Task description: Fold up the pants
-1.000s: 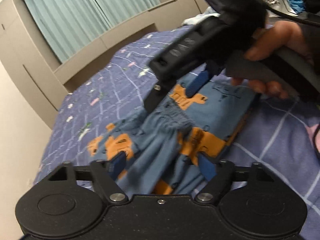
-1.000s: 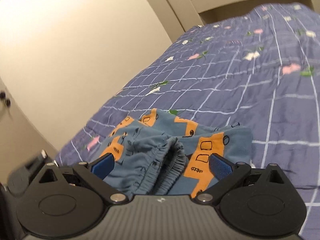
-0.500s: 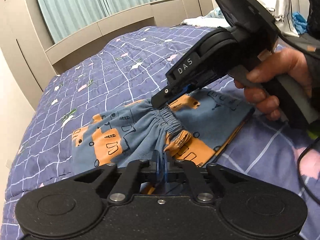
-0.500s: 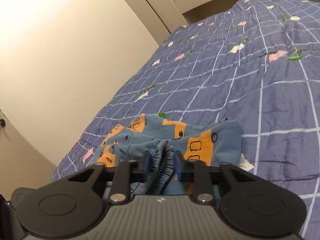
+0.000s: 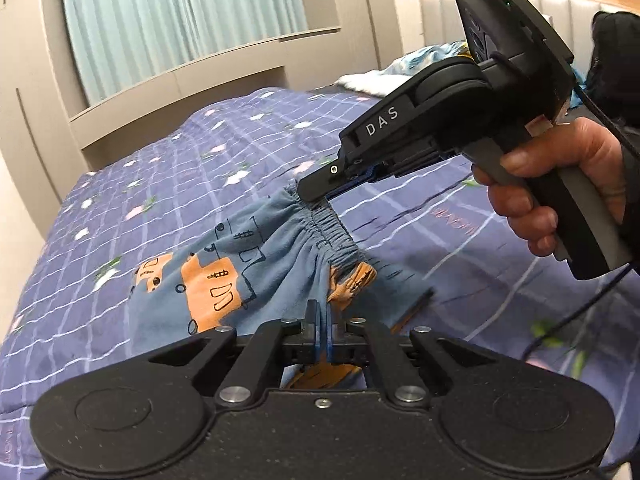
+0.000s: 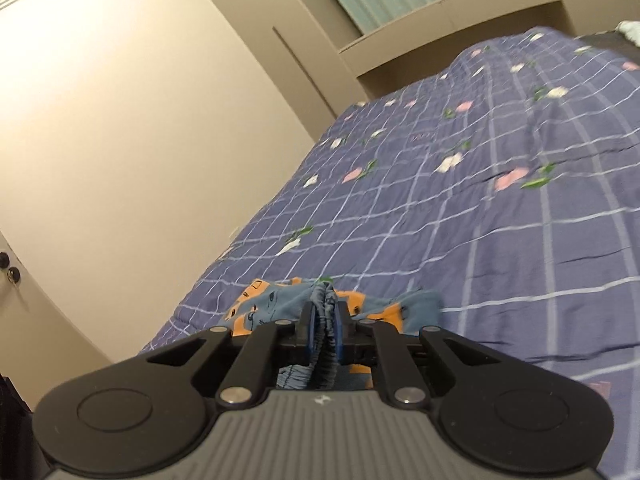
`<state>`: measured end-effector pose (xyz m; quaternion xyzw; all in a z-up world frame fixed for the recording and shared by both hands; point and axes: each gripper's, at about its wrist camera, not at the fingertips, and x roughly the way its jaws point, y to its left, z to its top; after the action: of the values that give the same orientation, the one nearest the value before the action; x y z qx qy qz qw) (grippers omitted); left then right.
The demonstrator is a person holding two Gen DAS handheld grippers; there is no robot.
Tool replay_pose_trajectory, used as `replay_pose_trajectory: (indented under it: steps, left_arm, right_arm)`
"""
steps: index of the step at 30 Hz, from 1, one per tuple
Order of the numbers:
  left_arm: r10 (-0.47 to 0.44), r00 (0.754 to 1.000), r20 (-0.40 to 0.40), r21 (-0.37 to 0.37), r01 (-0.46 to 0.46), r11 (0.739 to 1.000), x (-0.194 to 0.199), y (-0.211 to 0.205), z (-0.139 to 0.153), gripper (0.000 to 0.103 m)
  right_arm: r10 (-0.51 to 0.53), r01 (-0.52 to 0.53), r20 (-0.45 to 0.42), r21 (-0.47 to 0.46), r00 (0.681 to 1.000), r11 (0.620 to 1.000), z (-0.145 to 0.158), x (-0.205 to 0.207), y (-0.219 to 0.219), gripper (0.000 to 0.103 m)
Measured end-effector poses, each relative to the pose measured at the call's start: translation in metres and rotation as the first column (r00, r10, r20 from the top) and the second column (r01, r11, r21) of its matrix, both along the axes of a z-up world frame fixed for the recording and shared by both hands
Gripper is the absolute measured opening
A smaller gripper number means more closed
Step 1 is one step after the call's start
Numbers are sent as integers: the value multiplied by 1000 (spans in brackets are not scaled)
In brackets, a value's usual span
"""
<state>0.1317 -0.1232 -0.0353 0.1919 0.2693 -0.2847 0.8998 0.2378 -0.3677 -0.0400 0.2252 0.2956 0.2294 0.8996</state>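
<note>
Blue pants (image 5: 224,280) with orange vehicle prints hang lifted off the purple checked bedspread (image 5: 160,168). My left gripper (image 5: 322,320) is shut on the near edge of the fabric. In the left wrist view my right gripper (image 5: 316,196), held by a hand (image 5: 560,184), pinches the far end of the gathered elastic waistband (image 5: 332,236). In the right wrist view, the right gripper (image 6: 322,320) has its jaws closing, blue pads pressed on the bunched waistband, with the pants (image 6: 272,300) drooping below. The waistband stretches between the two grippers.
The bed fills both views. A beige wardrobe wall (image 6: 120,120) runs along its side, and a curtained window (image 5: 180,20) sits over a ledge beyond it. Loose clothes (image 5: 420,68) lie near the padded headboard (image 5: 440,12). A black cable (image 5: 580,312) trails at right.
Both grippers went from open around the crumpled pants to shut on them. Both then rose, lifting the waistband off the bed and stretching it between them.
</note>
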Motion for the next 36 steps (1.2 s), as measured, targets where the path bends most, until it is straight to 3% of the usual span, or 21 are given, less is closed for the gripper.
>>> replay_pose_trajectory:
  steps: [5, 9, 13, 16, 18, 20, 23, 28, 36]
  left_arm:
    - [-25, 999, -44, 4, 25, 1000, 2, -17, -18, 2]
    - [5, 996, -93, -19, -6, 1000, 12, -15, -33, 4]
    - [20, 994, -105, -69, -27, 997, 12, -6, -22, 28]
    - [46, 991, -122, -112, -60, 992, 13, 3, -12, 53]
    - [88, 989, -120, -139, -105, 985, 10, 9, -2, 69]
    - [151, 982, -113, -163, -168, 972, 9, 19, 8, 87]
    - [289, 951, -113, -172, -306, 937, 17, 36, 18, 101]
    - [443, 887, -132, -181, -461, 869, 38, 63, 19, 102]
    - [487, 867, -102, -114, -497, 860, 62, 75, -1, 102]
  right_arm:
    - [-54, 50, -64, -70, 996, 996, -8, -3, -8, 11]
    - [-80, 68, -100, -120, 992, 990, -29, 2, -3, 12]
    - [-109, 98, -86, -117, 990, 988, -31, -4, -4, 22]
    - [-123, 114, -52, -152, 991, 982, -26, -10, 0, 40]
    - [-135, 127, -27, -183, 991, 975, -21, -15, 5, 71]
    - [-140, 138, 6, -212, 990, 967, -16, -22, 9, 81]
    - [-161, 169, 52, -277, 986, 946, -11, -30, 19, 99]
    - [-182, 206, 98, -374, 978, 904, -7, -39, 39, 103]
    - [-221, 254, 126, -485, 967, 837, -17, -43, 64, 103]
